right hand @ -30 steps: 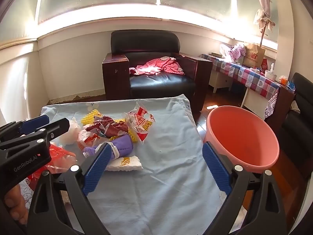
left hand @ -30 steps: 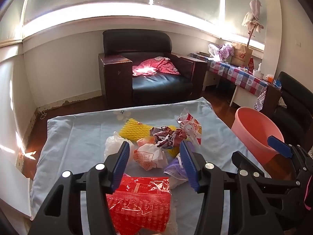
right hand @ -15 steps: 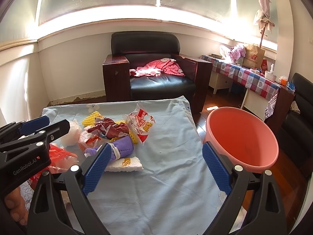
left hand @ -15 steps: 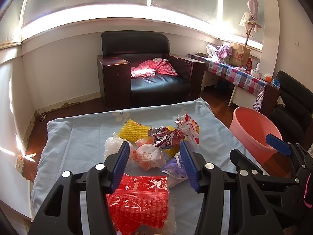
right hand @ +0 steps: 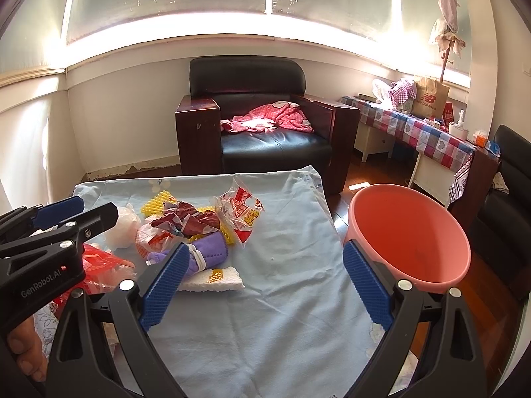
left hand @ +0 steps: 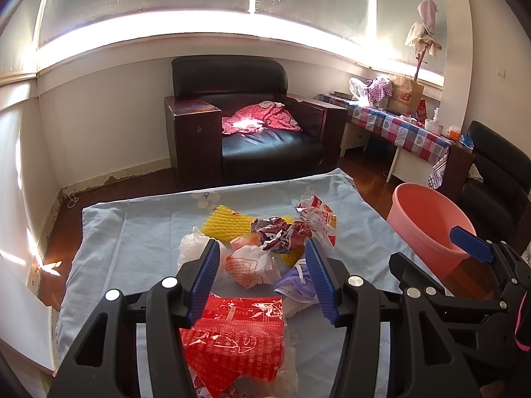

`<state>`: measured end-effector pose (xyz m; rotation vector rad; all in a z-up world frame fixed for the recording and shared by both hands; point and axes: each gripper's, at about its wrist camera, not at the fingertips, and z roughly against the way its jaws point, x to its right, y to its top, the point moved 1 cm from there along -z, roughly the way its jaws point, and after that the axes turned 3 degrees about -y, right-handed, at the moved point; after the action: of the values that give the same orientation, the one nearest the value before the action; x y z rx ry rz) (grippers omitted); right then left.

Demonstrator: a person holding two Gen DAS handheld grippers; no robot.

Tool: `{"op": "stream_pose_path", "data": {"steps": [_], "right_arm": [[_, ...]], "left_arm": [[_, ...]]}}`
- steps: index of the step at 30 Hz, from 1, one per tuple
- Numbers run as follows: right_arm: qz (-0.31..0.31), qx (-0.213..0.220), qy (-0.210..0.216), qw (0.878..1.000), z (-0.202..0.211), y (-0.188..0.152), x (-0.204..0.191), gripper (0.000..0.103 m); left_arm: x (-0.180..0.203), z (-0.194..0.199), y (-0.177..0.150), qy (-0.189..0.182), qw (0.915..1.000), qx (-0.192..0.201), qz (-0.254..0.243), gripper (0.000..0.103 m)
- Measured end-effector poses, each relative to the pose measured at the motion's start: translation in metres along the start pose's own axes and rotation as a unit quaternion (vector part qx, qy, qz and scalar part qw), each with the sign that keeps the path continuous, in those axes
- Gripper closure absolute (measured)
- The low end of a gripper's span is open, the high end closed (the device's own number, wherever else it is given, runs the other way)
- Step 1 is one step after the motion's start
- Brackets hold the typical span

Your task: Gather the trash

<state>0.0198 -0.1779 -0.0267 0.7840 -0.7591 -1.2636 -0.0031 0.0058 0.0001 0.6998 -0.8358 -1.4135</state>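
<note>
A heap of trash lies on the blue-clothed table (left hand: 139, 248): a yellow foam net (left hand: 225, 225), a crumpled maroon wrapper (left hand: 278, 233), a white and orange bag (left hand: 249, 265), a purple mask (left hand: 295, 282), a red-printed snack bag (right hand: 242, 212) and a red packet (left hand: 239, 338) nearest me. My left gripper (left hand: 262, 282) is open, above the red packet, short of the heap. My right gripper (right hand: 265, 285) is open and empty over bare cloth, right of the heap. A pink basin (right hand: 408, 232) stands off the table's right edge.
A black armchair (left hand: 245, 122) with a pink garment stands behind the table. A side table with a checked cloth (left hand: 408, 129) and a black chair (left hand: 497, 172) are at the right. The left gripper shows in the right wrist view (right hand: 49, 229).
The left gripper has drawn back slightly toward me; the heap sits a little farther and lower between its fingers. The right gripper has barely moved. Both stay open.
</note>
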Motion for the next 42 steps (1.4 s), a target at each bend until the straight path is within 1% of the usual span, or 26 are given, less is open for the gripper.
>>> {"op": "stream_pose_path", "data": {"steps": [14,17,25,26,27,32,36,38,42], "right_arm": [[0.0,0.002,0.001,1.0,0.001,0.0,0.0,0.009],[0.0,0.002,0.001,1.0,0.001,0.0,0.0,0.009],[-0.004,0.001,0.003,1.0,0.003,0.003,0.001,0.009],[-0.004,0.001,0.004,1.0,0.003,0.004,0.001,0.009],[-0.005,0.001,0.005,1.0,0.003,0.005,0.001,0.009],[-0.008,0.003,0.016,1.0,0.003,0.007,0.002,0.009],[-0.008,0.003,0.029,1.0,0.001,0.004,0.003,0.009],[-0.008,0.003,0.038,0.999,0.001,0.004,0.002,0.009],[-0.008,0.002,0.055,0.998,0.003,0.0,0.005,0.009]], "left_arm": [[-0.004,0.004,0.006,-0.002,1.0,0.003,0.001,0.05],[-0.002,0.002,0.003,-0.001,1.0,0.002,0.0,0.05],[-0.007,0.005,0.011,-0.001,1.0,0.002,-0.001,0.05],[-0.002,0.003,0.002,-0.001,1.0,0.003,0.002,0.05],[-0.003,0.004,0.003,-0.001,1.0,0.004,0.003,0.05],[-0.013,0.009,0.005,-0.002,0.9999,0.007,0.011,0.05],[-0.023,0.01,0.003,0.002,0.9998,-0.003,0.018,0.05],[-0.028,0.012,0.0,-0.001,0.9998,-0.007,0.019,0.05],[-0.037,0.025,-0.007,-0.012,0.9998,-0.002,0.013,0.05]]}}
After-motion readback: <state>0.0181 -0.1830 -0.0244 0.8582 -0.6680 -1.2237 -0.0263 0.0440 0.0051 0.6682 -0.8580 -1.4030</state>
